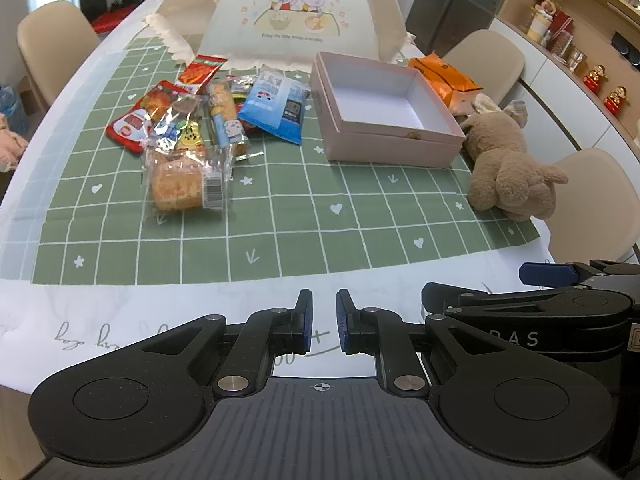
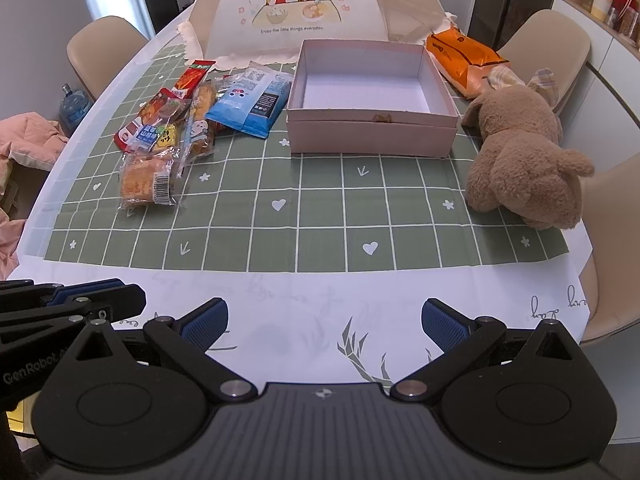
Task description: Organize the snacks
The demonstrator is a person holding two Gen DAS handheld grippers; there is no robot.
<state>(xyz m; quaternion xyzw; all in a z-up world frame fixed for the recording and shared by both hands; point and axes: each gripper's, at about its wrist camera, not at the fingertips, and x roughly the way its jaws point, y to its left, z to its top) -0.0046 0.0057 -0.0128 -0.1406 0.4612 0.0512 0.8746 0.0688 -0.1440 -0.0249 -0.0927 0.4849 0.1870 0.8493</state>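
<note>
A pile of snack packets lies on the green checked mat, left of centre: a clear-wrapped cake (image 1: 186, 184) (image 2: 146, 182) nearest, a blue bag (image 1: 274, 106) (image 2: 250, 100), red packets (image 1: 138, 118) and a long biscuit pack (image 1: 224, 114). An empty pink box (image 1: 384, 110) (image 2: 370, 92) stands open to their right. My left gripper (image 1: 324, 320) is shut and empty over the table's near edge. My right gripper (image 2: 324, 320) is open and empty, also at the near edge, beside the left one.
A brown plush toy (image 1: 512, 164) (image 2: 524, 160) lies right of the box. An orange bag (image 1: 444, 76) (image 2: 460, 58) sits behind it. A mesh food cover (image 1: 296, 12) (image 2: 308, 4) stands at the back. Beige chairs surround the table.
</note>
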